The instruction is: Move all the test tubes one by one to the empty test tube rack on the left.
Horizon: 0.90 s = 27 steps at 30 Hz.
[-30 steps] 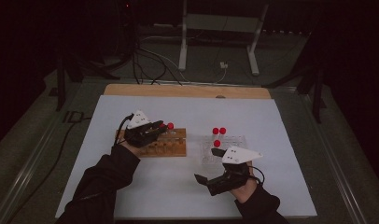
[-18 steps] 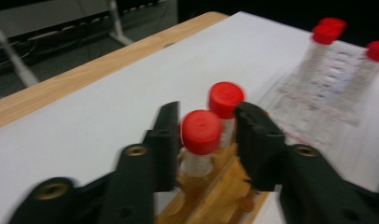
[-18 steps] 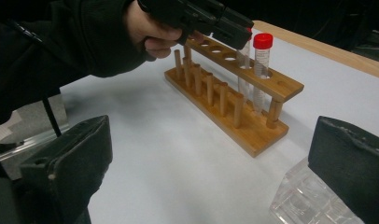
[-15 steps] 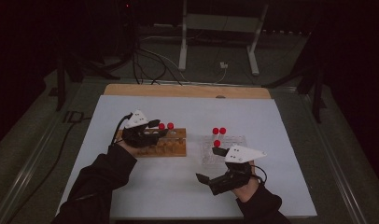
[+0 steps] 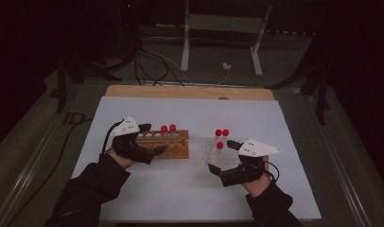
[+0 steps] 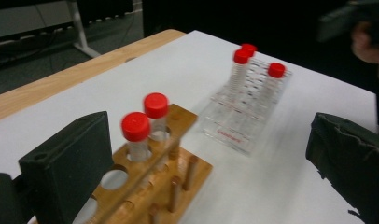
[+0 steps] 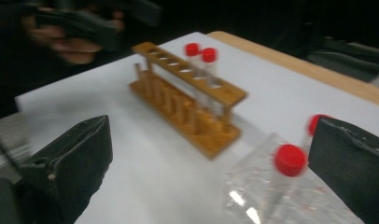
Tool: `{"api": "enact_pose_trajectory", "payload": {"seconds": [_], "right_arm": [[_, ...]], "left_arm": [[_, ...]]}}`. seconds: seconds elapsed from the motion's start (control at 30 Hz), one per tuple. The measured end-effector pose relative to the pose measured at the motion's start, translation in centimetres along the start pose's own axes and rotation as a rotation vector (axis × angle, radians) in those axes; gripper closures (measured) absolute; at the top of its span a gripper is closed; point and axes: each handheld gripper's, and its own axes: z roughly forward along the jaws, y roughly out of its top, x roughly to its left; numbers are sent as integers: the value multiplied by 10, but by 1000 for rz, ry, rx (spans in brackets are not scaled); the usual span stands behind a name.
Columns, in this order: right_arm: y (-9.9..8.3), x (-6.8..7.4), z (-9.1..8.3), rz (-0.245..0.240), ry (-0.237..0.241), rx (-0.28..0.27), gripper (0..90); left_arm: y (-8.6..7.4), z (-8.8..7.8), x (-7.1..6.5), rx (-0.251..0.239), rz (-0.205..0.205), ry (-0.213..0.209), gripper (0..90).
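Now the left gripper [image 5: 154,142], jaws just spread and empty, sits at the wooden rack [image 5: 173,146], two red-capped tubes [image 5: 168,128] seated. At three o'clock, the right gripper [image 5: 223,156], spread, nears the clear rack [image 5: 213,153]; next, pinch a tube there.
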Motion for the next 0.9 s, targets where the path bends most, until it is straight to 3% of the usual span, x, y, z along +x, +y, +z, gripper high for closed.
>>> {"api": "enact_pose_trajectory", "payload": {"seconds": [0.13, 0.57, 0.73, 0.77, 0.9], "right_arm": [[-2, -8, 0, 5, -58, 4, 0], [-22, -27, 18, 53, -166, 110, 81], [-29, -29, 27, 55, -192, 175, 176], [-30, -30, 28, 56, -195, 187, 232], [-32, -31, 33, 57, -206, 200, 343]], "left_arm": [[-6, -11, -8, -22, 7, -42, 12], [-30, -24, -31, -33, 12, -73, 12], [-33, -25, -32, -33, 17, -76, 12], [-33, -25, -33, -32, 15, -72, 12], [-35, -25, -31, -25, 13, -74, 12]]}}
